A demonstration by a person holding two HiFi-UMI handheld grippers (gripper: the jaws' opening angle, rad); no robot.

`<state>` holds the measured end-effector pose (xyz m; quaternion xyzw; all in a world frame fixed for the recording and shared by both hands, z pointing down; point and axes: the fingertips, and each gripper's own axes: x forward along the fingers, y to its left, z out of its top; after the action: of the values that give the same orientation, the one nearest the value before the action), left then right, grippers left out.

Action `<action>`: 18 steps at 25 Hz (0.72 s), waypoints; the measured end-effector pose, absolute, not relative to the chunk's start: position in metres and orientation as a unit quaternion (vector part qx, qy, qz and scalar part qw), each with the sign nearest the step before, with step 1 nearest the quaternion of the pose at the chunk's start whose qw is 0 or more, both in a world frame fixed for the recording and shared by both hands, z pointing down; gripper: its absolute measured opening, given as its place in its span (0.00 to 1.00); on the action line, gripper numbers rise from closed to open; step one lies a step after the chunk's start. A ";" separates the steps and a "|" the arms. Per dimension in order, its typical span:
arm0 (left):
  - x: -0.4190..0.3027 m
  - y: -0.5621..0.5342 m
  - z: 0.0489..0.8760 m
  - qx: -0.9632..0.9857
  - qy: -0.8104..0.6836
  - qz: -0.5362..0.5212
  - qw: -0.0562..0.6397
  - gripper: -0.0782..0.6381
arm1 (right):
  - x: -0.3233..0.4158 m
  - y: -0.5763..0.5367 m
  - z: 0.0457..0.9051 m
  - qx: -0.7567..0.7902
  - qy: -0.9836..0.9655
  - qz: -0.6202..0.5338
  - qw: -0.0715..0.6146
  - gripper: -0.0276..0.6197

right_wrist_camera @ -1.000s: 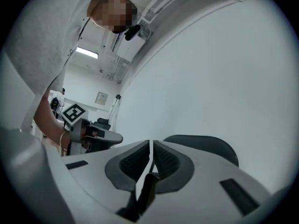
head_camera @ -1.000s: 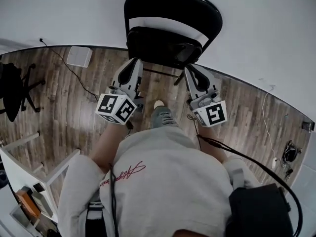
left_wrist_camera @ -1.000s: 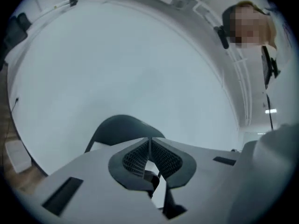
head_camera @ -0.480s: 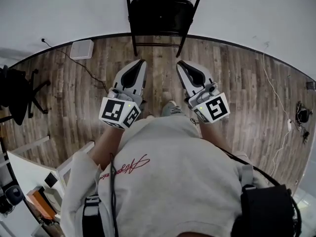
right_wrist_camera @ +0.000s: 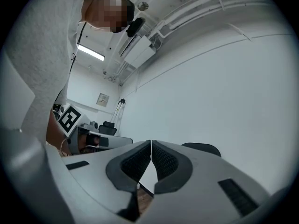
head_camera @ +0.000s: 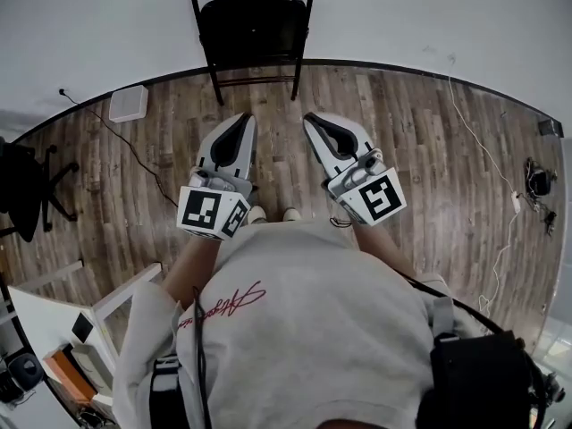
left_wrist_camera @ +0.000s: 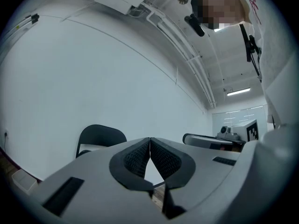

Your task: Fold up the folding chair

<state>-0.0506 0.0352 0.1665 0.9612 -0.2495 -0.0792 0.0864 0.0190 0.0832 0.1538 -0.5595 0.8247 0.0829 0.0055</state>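
The black folding chair (head_camera: 253, 25) stands at the white wall at the top of the head view, its seat lying flat and upright in the frame. Both grippers are held side by side over the wood floor, well short of the chair and apart from it. My left gripper (head_camera: 243, 119) is shut with nothing in it. My right gripper (head_camera: 313, 119) is shut and empty too. In the left gripper view the pads (left_wrist_camera: 140, 155) meet, and the chair's back (left_wrist_camera: 100, 136) shows beyond them. The right gripper view shows the chair's back (right_wrist_camera: 203, 148) behind touching pads (right_wrist_camera: 163, 160).
A small white box (head_camera: 130, 103) with a black cable lies on the floor at the wall, left of the chair. A black office chair (head_camera: 22, 172) stands at far left, white shelving (head_camera: 85, 320) at lower left. Cables and a small device (head_camera: 534, 181) lie at right.
The chair has dropped back from right at the grippers' tips to the wall, well clear of them. Both grippers have come away from it together, still side by side.
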 end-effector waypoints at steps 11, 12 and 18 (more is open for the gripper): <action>-0.054 0.064 0.160 0.961 -0.254 -0.076 0.077 0.13 | 0.018 0.108 0.152 -0.548 0.832 0.083 0.022 0.07; -0.055 0.065 0.160 0.961 -0.255 -0.076 0.078 0.13 | 0.017 0.109 0.152 -0.547 0.833 0.083 0.022 0.07; -0.059 0.069 0.167 0.960 -0.257 -0.075 0.086 0.13 | 0.009 0.114 0.157 -0.534 0.841 0.082 0.018 0.07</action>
<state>-0.0591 0.0692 0.1669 0.9597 -0.2568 -0.0747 0.0864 0.0085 0.1139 0.1567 -0.5340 0.8413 0.0818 0.0178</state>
